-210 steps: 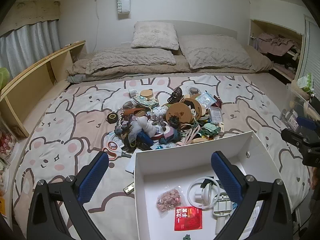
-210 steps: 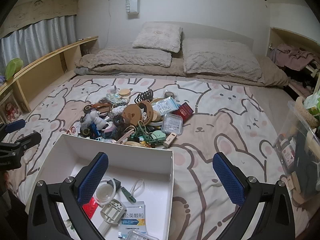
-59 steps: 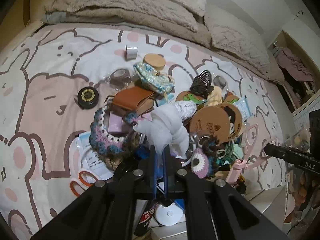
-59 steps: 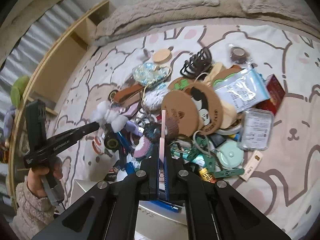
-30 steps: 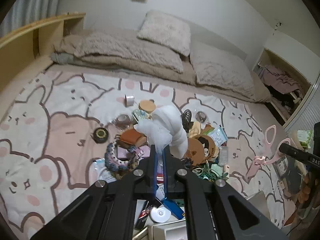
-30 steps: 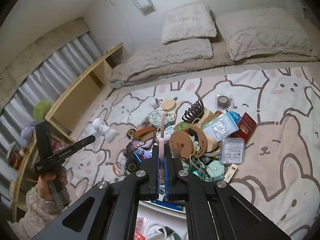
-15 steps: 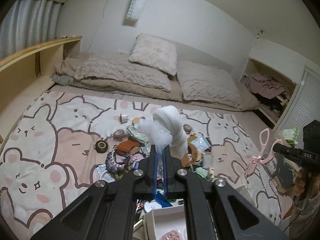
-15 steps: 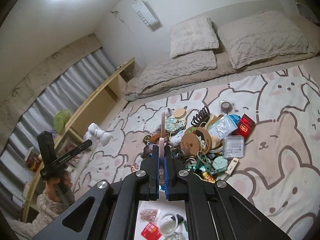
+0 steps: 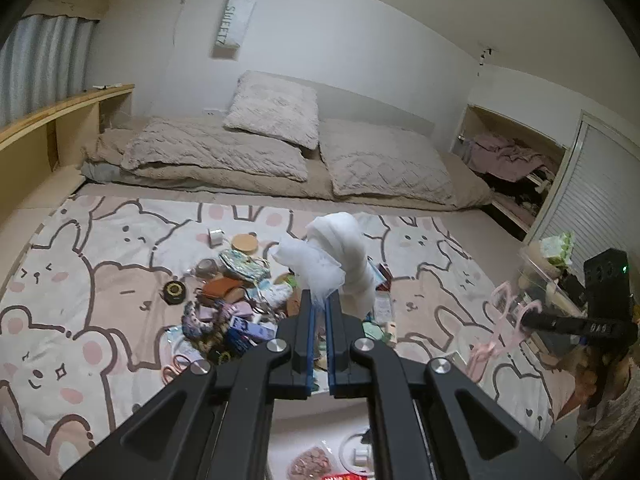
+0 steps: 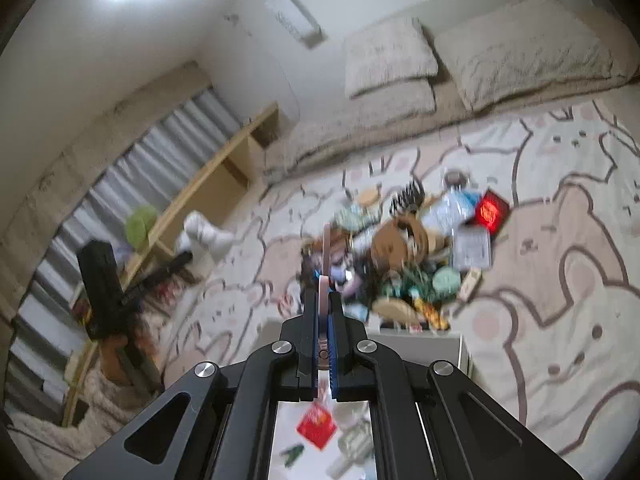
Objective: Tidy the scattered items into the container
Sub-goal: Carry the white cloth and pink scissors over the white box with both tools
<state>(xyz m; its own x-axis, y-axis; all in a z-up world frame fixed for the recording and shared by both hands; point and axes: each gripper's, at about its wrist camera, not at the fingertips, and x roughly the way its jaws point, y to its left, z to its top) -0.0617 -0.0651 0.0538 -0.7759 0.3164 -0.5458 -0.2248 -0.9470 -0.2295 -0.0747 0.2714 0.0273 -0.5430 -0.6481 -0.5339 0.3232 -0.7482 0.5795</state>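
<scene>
While both grippers hang high above the bed, wide stretches of the bunny-print sheet (image 9: pixel 100 280) lie bare around the pile (image 9: pixel 248 304) of small items, which sits mid-sheet, well apart from the wooden shelf (image 9: pixel 52 128) along the left edge and from the pillows (image 9: pixel 276 108) at the far wall. On the left, the left gripper (image 9: pixel 318 304) is clenched on a white gauze bow (image 9: pixel 336 264), held in the air over the pile; the right wrist view shows the same bow off toward the shelf. Below that gripper, at the bottom edge of its view, a sliver of the white box (image 9: pixel 304 436) shows, with a packet of pinkish pieces (image 9: pixel 310 466) and a white ring (image 9: pixel 358 454) inside. Further right, the right gripper (image 10: pixel 325 304) is clamped on pink scissors (image 9: pixel 504 320), whose loops stand out near the sheet's right edge beside a clear bin (image 9: pixel 548 276). In the blurred right wrist view the box's (image 10: pixel 420 340) far wall sits just beside the pile's near edge, and a red packet (image 10: pixel 318 426) and a green piece (image 10: pixel 294 454) lie within it. Bare sheet runs right of the box to the frame's edge.
</scene>
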